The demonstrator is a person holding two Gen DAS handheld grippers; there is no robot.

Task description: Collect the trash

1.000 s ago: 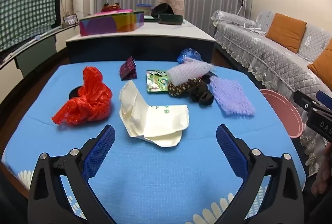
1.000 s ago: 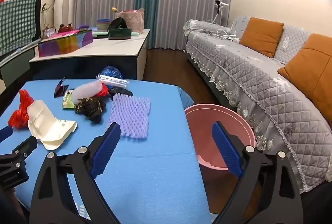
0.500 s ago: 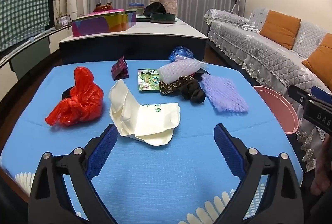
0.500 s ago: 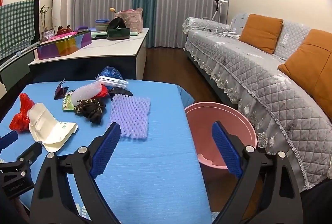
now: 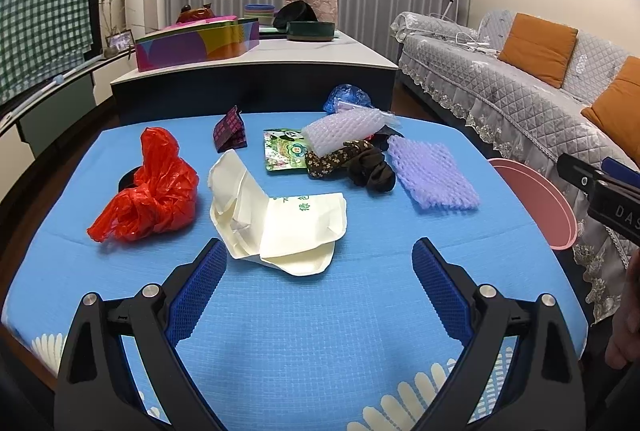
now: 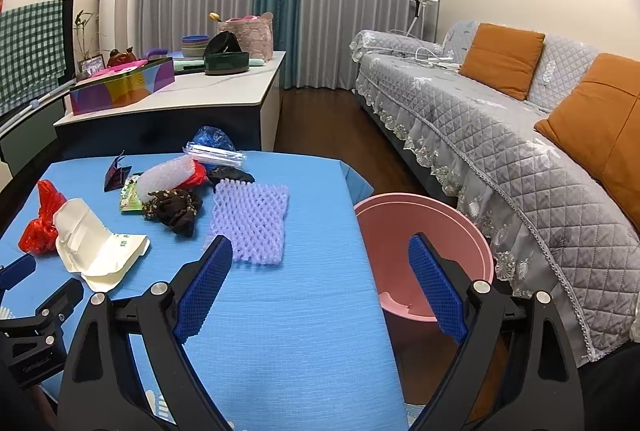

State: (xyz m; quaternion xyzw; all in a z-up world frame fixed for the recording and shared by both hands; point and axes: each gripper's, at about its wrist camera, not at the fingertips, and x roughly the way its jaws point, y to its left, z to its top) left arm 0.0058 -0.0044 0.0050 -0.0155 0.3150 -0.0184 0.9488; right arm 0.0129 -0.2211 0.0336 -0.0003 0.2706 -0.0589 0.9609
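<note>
Over the last second the left gripper (image 5: 318,271) has eased forward over the blue table, and the cream folded foam food box (image 5: 280,215) now lies just beyond its spread fingertips, nearer than before. The right gripper (image 6: 320,271) has lifted slightly; the round pink plastic basin (image 6: 424,255) sits lower between its fingers.
</note>
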